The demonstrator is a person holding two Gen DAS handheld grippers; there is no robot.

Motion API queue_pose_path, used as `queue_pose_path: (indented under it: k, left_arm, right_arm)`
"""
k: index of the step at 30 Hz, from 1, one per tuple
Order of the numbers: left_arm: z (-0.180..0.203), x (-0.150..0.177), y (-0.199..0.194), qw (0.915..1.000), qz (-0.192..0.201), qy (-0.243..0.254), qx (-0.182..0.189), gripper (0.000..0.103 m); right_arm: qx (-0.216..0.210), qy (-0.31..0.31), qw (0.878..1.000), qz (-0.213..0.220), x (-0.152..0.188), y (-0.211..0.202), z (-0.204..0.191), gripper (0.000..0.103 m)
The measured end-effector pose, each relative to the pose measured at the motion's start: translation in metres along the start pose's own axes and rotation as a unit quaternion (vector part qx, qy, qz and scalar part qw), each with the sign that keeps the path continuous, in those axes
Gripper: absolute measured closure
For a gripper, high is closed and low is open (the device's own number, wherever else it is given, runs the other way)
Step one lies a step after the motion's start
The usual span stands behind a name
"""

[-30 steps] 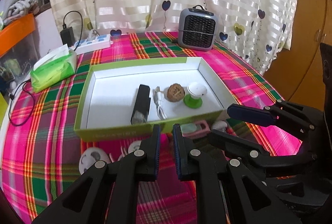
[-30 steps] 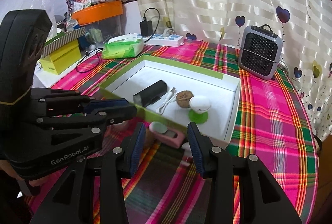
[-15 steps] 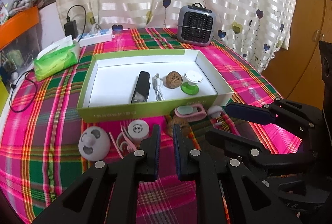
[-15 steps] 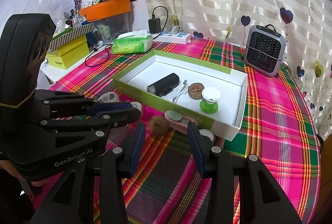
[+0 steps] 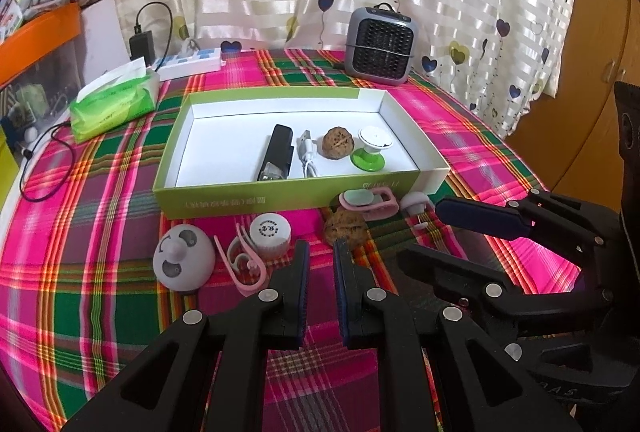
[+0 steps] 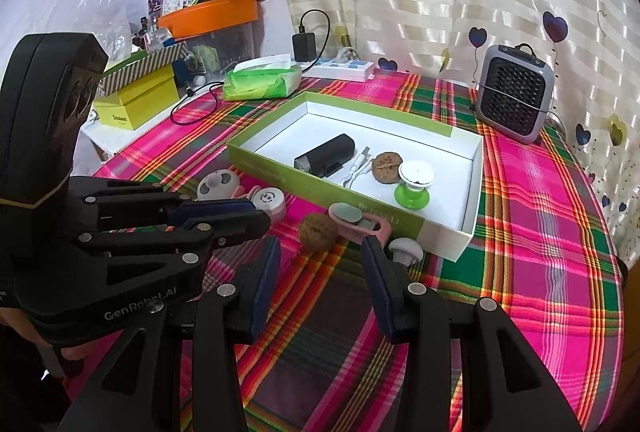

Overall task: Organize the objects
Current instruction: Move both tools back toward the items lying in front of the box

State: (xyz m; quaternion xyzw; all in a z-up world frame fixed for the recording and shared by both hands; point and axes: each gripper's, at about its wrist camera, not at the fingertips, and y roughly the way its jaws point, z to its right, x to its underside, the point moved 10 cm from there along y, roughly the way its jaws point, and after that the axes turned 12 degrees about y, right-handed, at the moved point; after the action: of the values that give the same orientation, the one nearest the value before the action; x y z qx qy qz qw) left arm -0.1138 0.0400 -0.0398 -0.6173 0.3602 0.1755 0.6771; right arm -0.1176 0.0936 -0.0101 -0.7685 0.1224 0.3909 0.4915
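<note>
A green box (image 5: 280,202) (image 6: 468,232) with a white inside holds a black device (image 5: 276,156), a white cable (image 5: 307,162), a walnut (image 5: 337,144) and a green-footed knob (image 5: 370,152). In front of it on the plaid cloth lie a second walnut (image 5: 346,226) (image 6: 319,232), a pink clip (image 5: 368,202), a small mushroom knob (image 6: 406,250), a white round cap (image 5: 270,234), a pink hook (image 5: 244,266) and a grey dome (image 5: 182,262). My left gripper (image 5: 320,272) is nearly shut and empty, just short of the loose walnut. My right gripper (image 6: 320,272) is open and empty, near the same walnut.
A grey heater (image 5: 382,46) stands behind the box. A green tissue pack (image 5: 114,100), a power strip (image 5: 188,62) and a charger (image 5: 142,46) sit at the back left. A yellow box (image 6: 136,100) and an orange bin (image 6: 208,14) stand left of the table.
Both grippers have pulled back and up from the box, so the loose items in front of it have come into view. The jaws have kept their gaps.
</note>
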Motion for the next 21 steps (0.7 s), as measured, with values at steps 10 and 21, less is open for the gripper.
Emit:
queue_pose_path:
  k: [10, 21]
  left_arm:
    - [-0.0037, 0.0008, 0.0014, 1.0000, -0.003, -0.008, 0.000, 0.092]
    - [-0.0038, 0.0008, 0.0013, 1.0000, -0.003, -0.008, 0.000, 0.092]
  right_arm:
    - [-0.001, 0.001, 1.000, -0.002, 0.0022, 0.0003, -0.0011, 0.060]
    - [-0.002, 0.001, 1.000, -0.002, 0.0027, 0.0005, -0.0014, 0.060]
